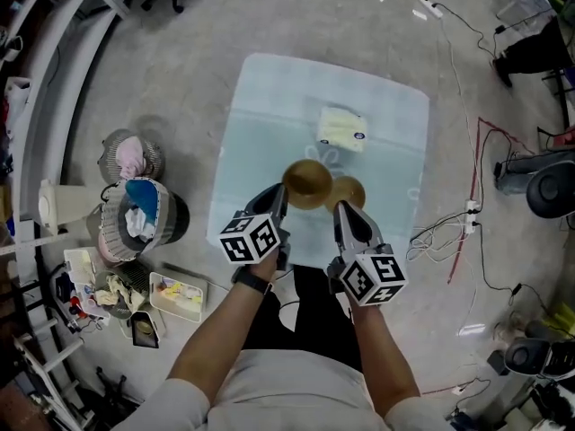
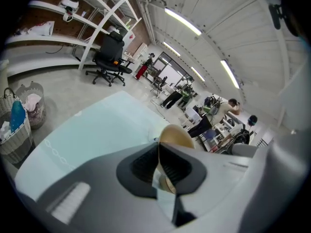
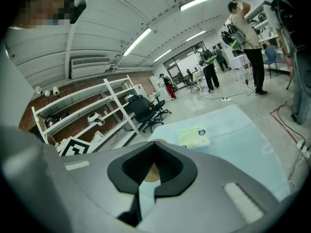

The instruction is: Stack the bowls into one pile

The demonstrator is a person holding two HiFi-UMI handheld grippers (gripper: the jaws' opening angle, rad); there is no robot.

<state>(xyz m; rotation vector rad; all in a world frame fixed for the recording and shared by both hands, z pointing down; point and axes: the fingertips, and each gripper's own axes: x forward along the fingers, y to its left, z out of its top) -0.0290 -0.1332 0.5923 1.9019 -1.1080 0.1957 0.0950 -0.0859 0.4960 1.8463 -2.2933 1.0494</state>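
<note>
Over the pale blue table (image 1: pixel 269 97), each gripper holds a golden-brown bowl. My left gripper (image 1: pixel 282 206) is shut on the rim of the larger bowl (image 1: pixel 307 183). In the left gripper view that bowl (image 2: pixel 177 137) stands on edge between the closed jaws (image 2: pixel 159 149). My right gripper (image 1: pixel 341 209) is shut on the smaller bowl (image 1: pixel 350 190), which sits just right of the larger one, and the two bowls touch or overlap. The right gripper view shows only a sliver of that bowl (image 3: pixel 151 173) behind the jaws (image 3: pixel 154 148).
A pale yellow packet (image 1: pixel 342 128) lies on the far half of the table. Two baskets (image 1: pixel 135 212) and a tray of clutter (image 1: pixel 178 295) stand on the floor at left. Cables (image 1: pixel 467 214) and a fan (image 1: pixel 550 189) are at right. Shelves and an office chair (image 2: pixel 111 52) stand beyond.
</note>
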